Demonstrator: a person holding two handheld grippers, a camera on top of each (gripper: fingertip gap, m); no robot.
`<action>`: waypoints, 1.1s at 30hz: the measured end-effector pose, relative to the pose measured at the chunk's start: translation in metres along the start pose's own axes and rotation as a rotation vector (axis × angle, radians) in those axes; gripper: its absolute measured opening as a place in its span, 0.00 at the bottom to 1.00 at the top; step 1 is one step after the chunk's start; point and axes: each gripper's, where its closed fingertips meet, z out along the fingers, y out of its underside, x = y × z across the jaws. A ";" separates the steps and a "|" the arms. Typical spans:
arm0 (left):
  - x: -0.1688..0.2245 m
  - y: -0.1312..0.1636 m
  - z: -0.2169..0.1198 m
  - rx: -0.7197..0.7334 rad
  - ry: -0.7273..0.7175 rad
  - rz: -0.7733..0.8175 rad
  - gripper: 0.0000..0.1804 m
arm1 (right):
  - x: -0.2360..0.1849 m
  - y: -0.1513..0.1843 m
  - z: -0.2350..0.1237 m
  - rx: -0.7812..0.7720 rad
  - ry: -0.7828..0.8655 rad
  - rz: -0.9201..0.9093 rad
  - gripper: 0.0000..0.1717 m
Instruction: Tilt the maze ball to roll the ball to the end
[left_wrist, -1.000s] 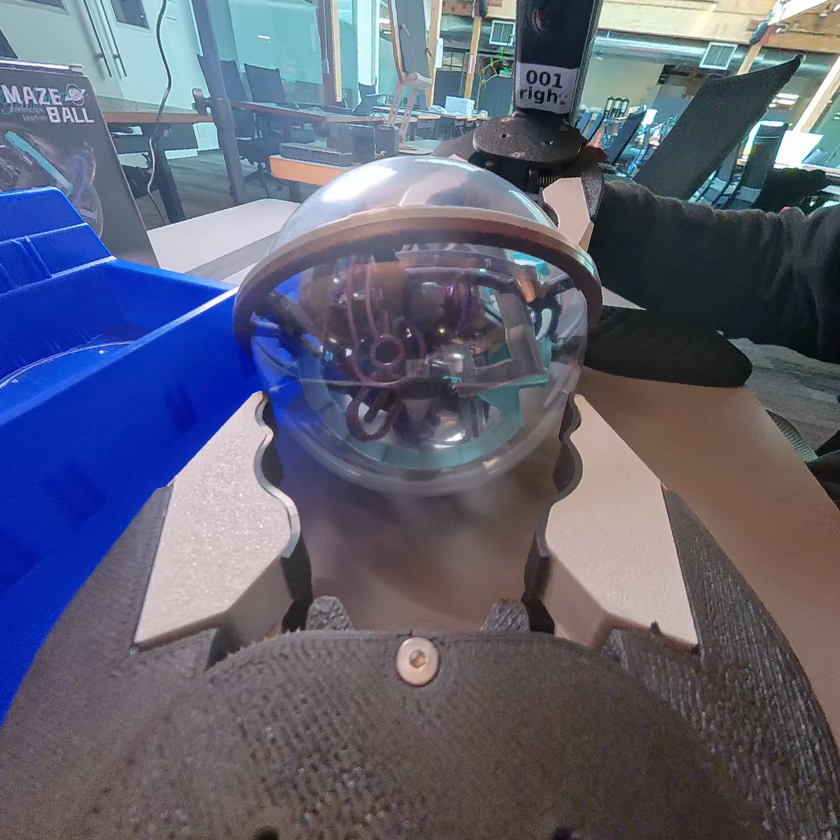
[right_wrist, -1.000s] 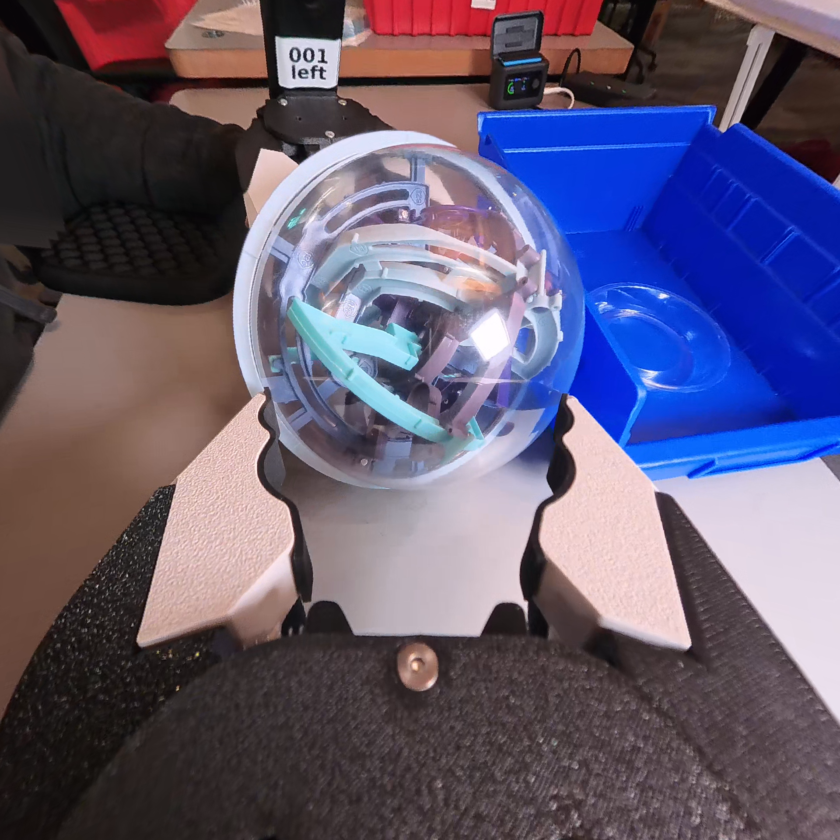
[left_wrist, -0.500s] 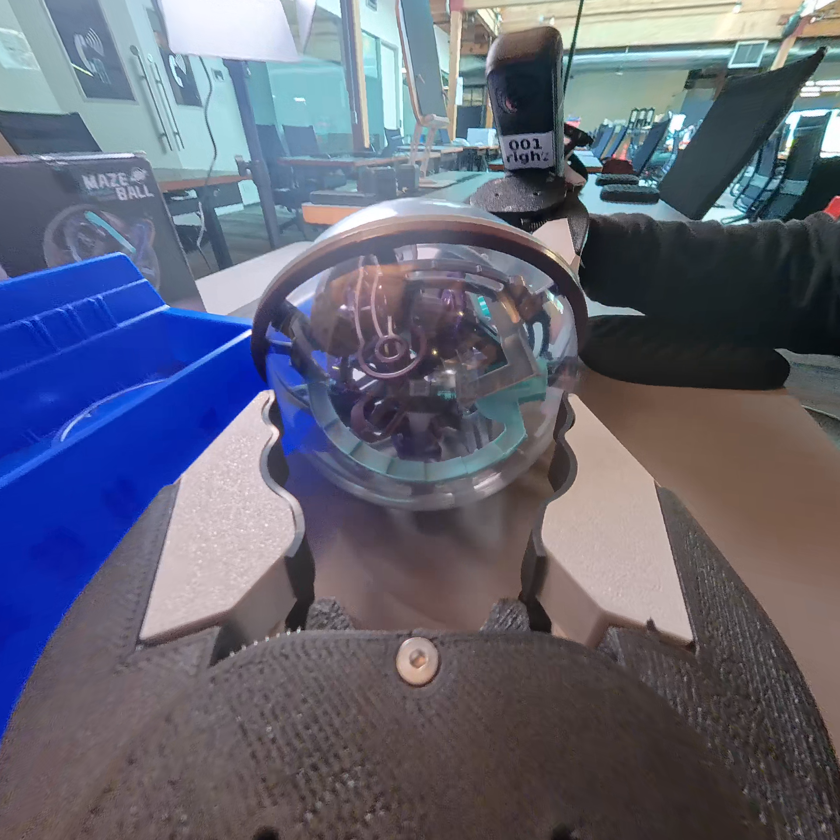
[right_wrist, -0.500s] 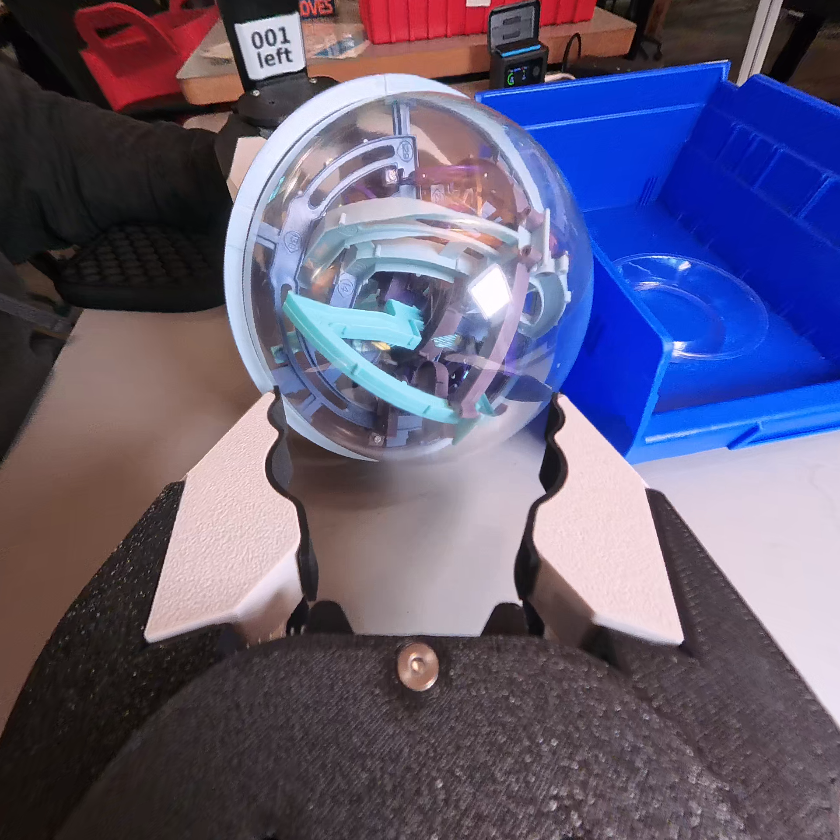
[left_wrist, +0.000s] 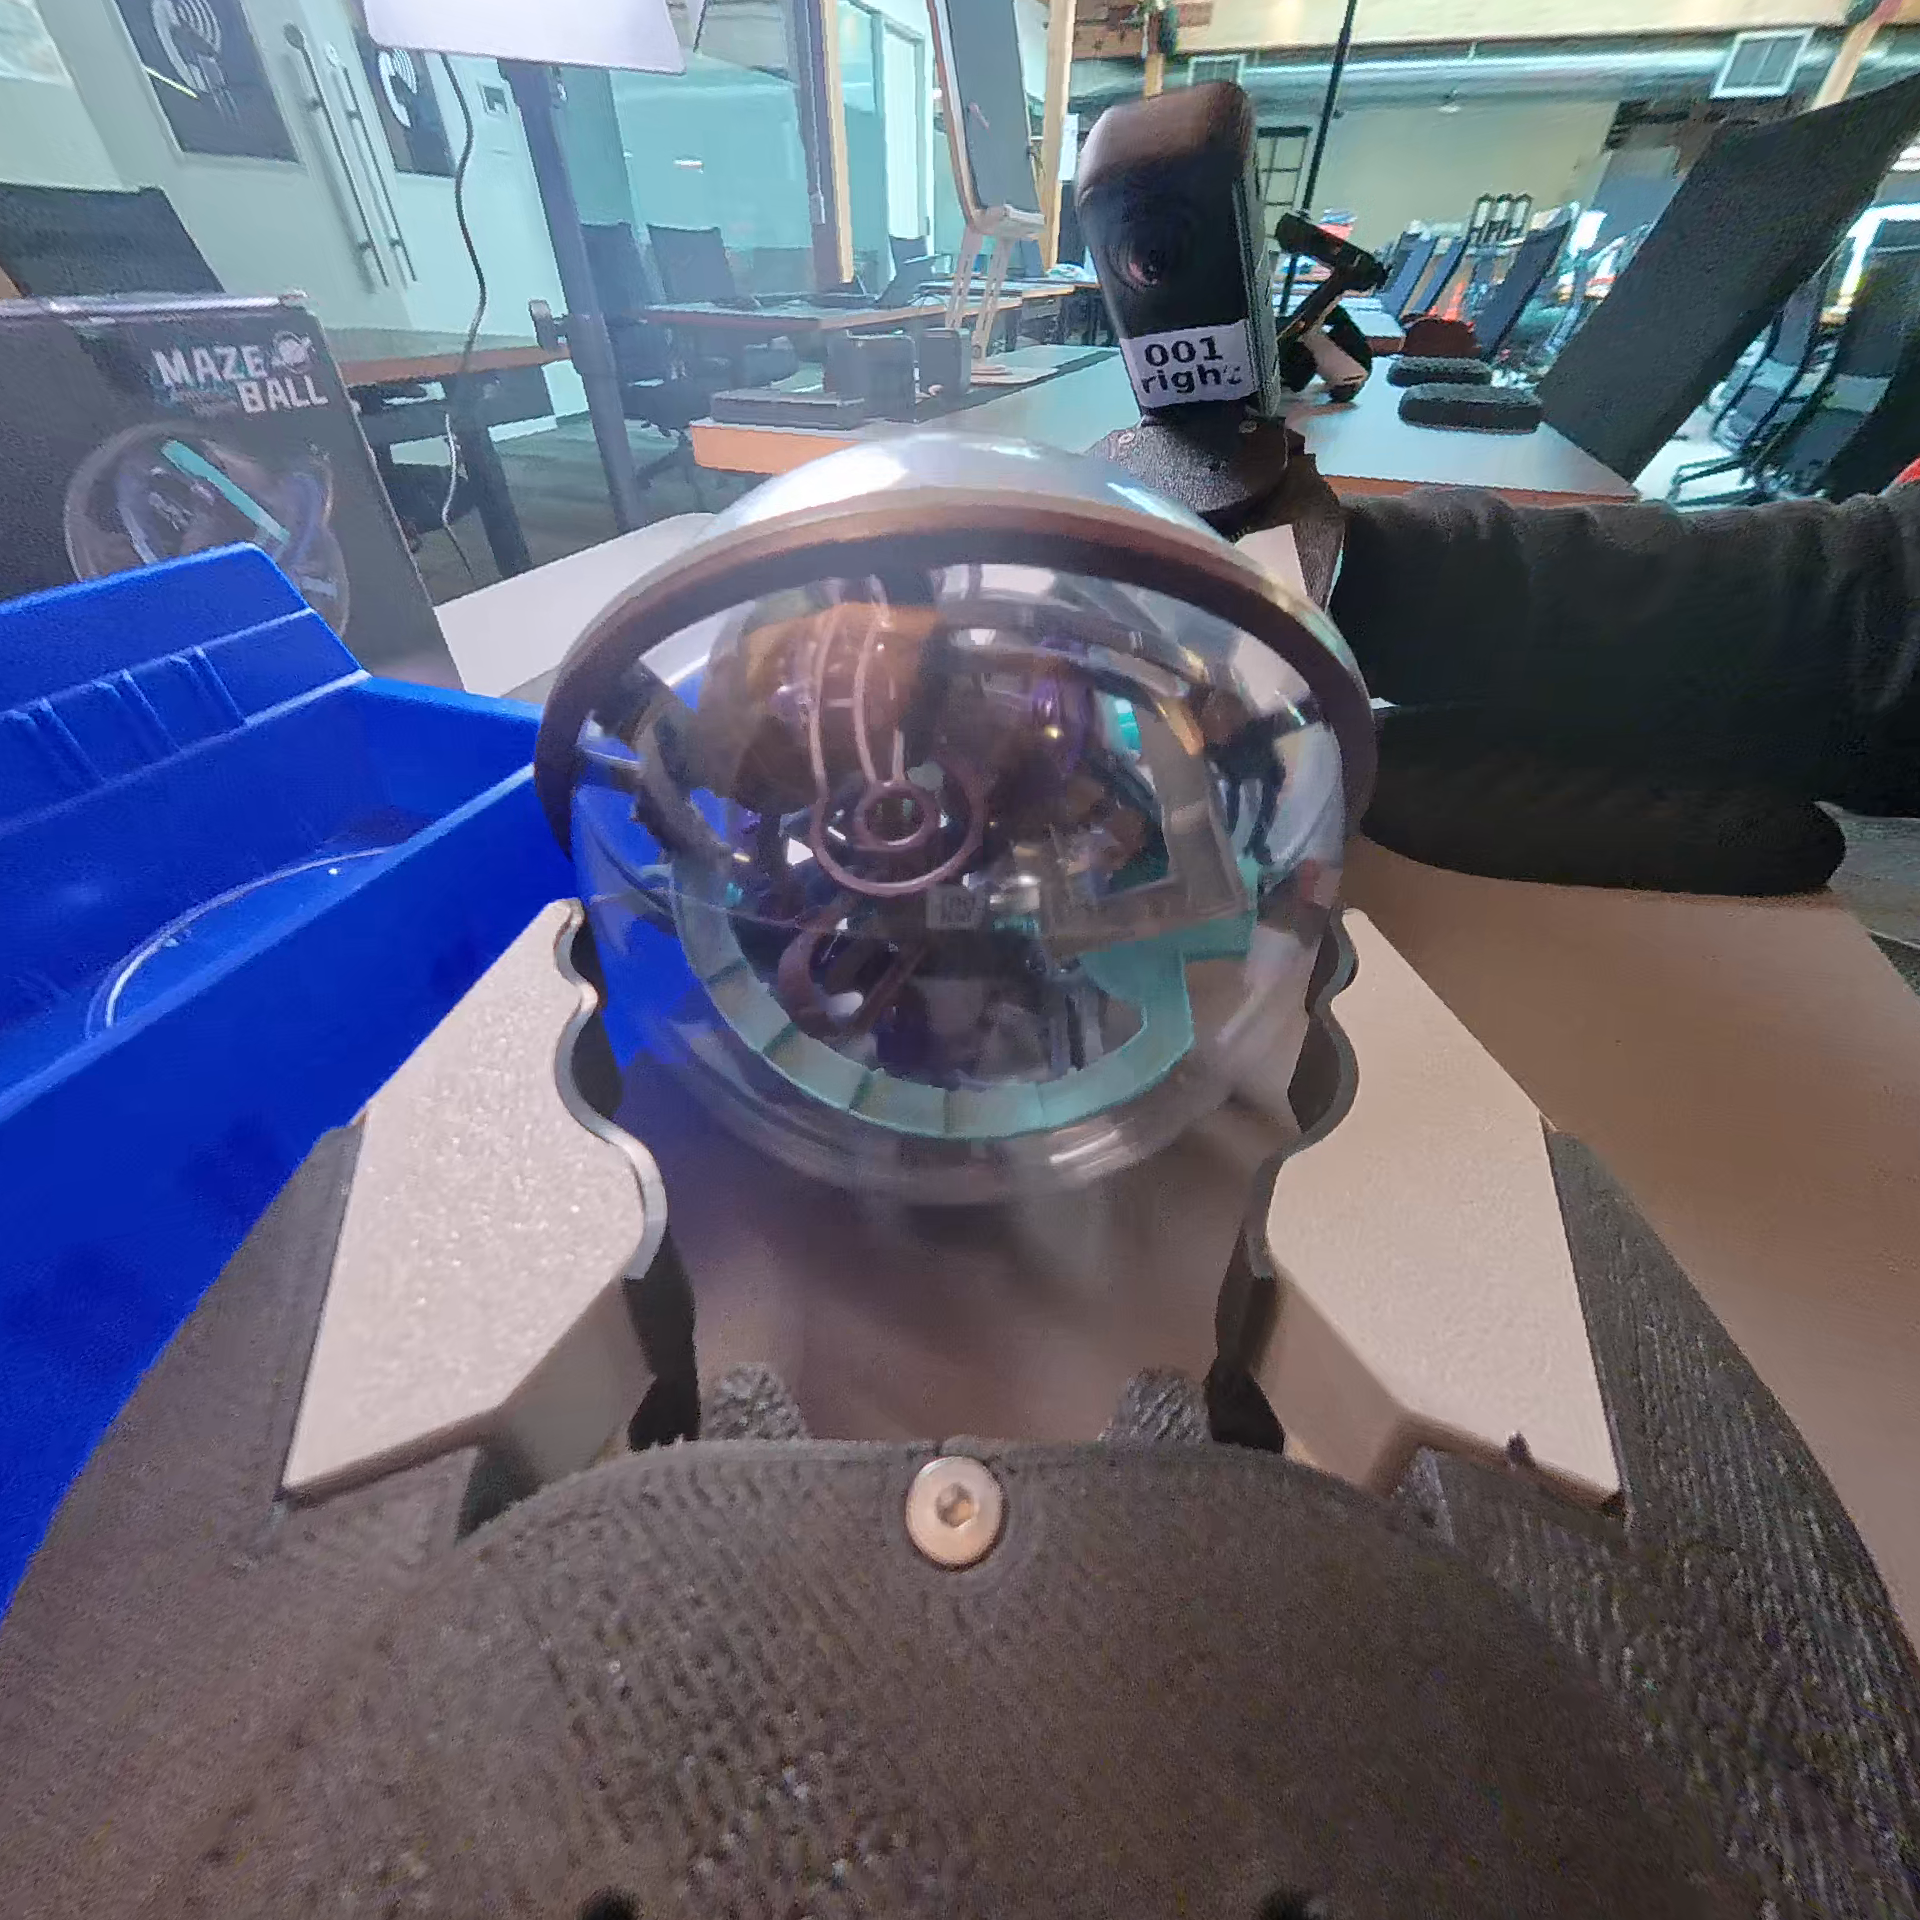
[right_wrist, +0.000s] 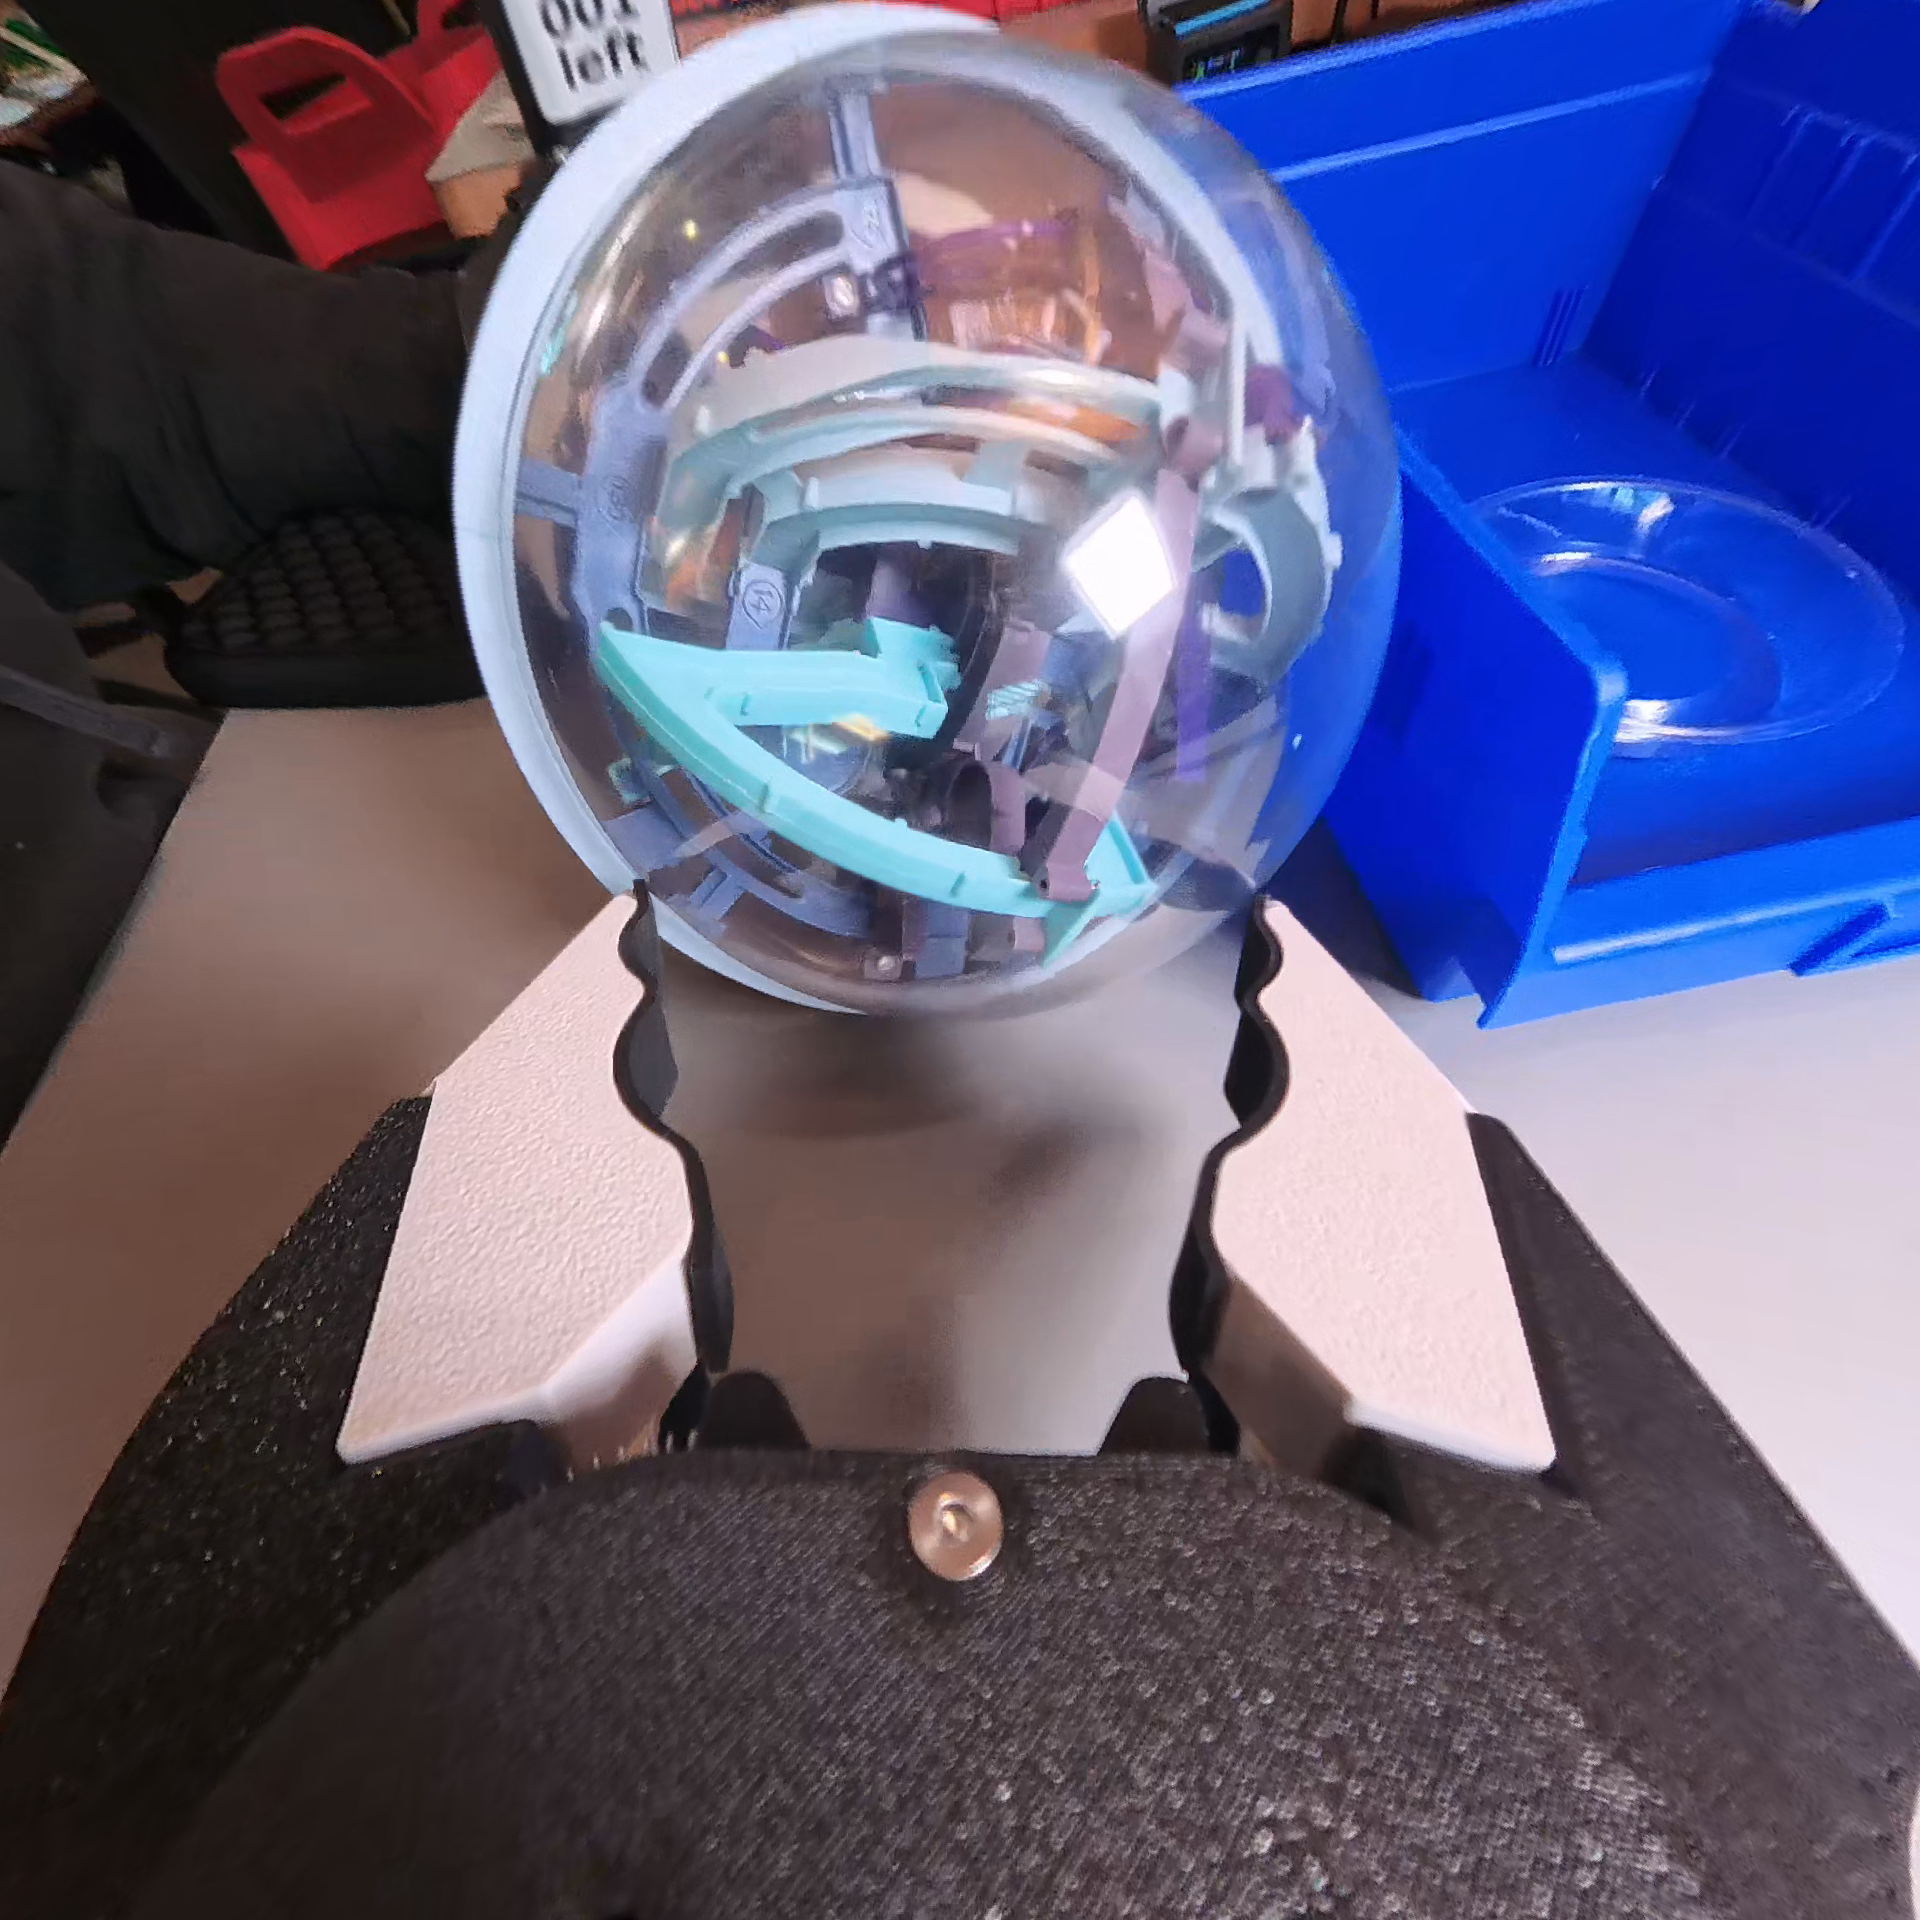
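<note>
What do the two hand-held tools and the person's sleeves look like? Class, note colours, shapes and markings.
Each tool, the left tool and the right tool, has a rough black textured body, two pale wedge-shaped fingers with wavy black inner edges, and a silver screw at the centre. Seen from opposite, the right one carries a black camera bearing a white label. The sleeves are black.

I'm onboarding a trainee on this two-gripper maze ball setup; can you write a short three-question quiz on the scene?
1. True or false: the maze ball is lying inside the blue bin.
2. What lies in the blue bin? A) a clear plastic dish B) a red basket C) a cable
3. Fill in: the band around the maze ball is light ____ in the right wrist view.

Key: 1 false, it sits between the tips of the left gripper and right gripper. 2 A. 3 blue.
</note>
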 end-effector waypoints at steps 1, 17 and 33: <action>0.001 -0.003 0.000 0.005 -0.007 0.006 0.73 | 0.001 0.003 0.000 -0.017 0.006 -0.004 0.63; 0.007 -0.020 0.007 0.041 -0.016 -0.005 0.67 | 0.000 -0.023 -0.016 0.061 0.082 -0.080 0.71; -0.006 0.005 0.002 -0.017 0.034 -0.021 0.77 | 0.001 -0.010 0.006 0.130 -0.119 0.167 0.64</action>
